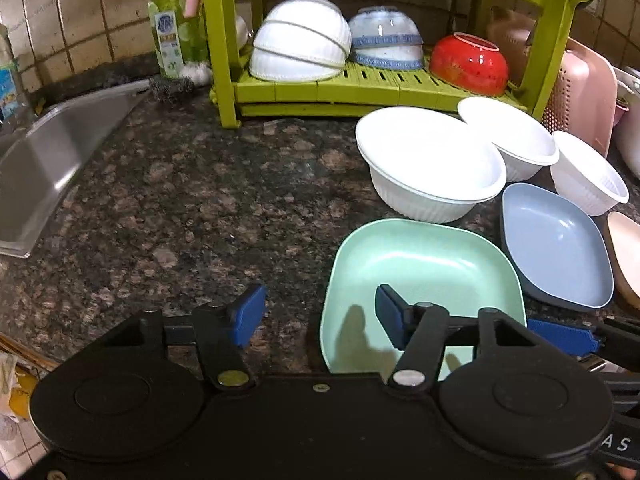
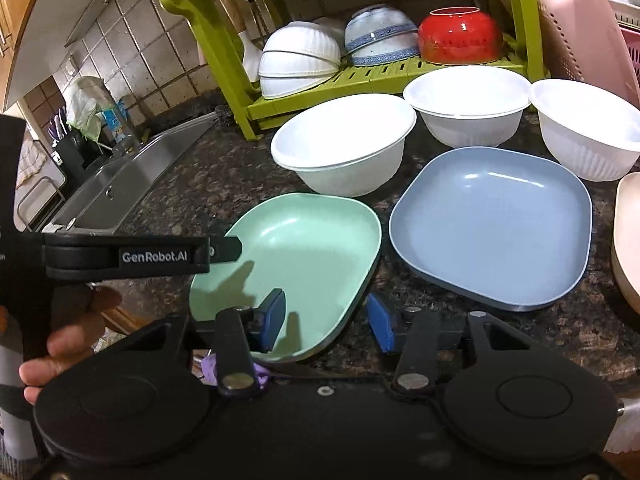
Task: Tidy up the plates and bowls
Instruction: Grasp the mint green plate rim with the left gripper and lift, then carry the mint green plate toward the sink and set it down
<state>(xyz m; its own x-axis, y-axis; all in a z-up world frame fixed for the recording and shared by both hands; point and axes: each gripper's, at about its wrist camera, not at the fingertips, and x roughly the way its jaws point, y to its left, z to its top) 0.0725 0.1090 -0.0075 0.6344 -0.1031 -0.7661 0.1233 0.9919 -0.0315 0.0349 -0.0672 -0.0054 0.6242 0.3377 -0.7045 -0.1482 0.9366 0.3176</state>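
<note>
Up front in the left wrist view, the left gripper (image 1: 320, 316) stands wide, nothing between its fingers: the left blue pad hangs over bare granite countertop (image 1: 192, 200), the right pad over the near-left part of the mint green square plate (image 1: 420, 280). That plate's left rim lies between the two pads; whether either pad touches it cannot be told. To the left, the granite runs bare as far as the steel sink (image 1: 52, 168). Behind the plate sits a large white bowl (image 1: 430, 164), with a second white bowl (image 1: 512, 136) and a ribbed white bowl (image 1: 588, 176) further right, packed close. A grey-blue square plate (image 1: 556, 248) lies just beside the green one, and a pink dish is cut off at the right edge. On the lime green dish rack (image 1: 360, 88), stacked white bowls (image 1: 300, 40), blue-patterned bowls (image 1: 386, 38) and a red bowl (image 1: 470, 62) rest upside down. The right gripper's pad shows at the lower right, partly hidden.

Next, the right wrist view: the right gripper (image 2: 328, 320) is also wide apart, straddling the mint green square plate's (image 2: 304, 264) near right rim, one pad above the plate's inside, the other outside over granite. Contact is unclear. The left gripper's (image 2: 224, 248) side crosses from the left, held by a hand (image 2: 72, 340); its fingertips are mostly hidden here. The grey-blue square plate (image 2: 492, 224) sits just right, a narrow strip of countertop between them.
</note>
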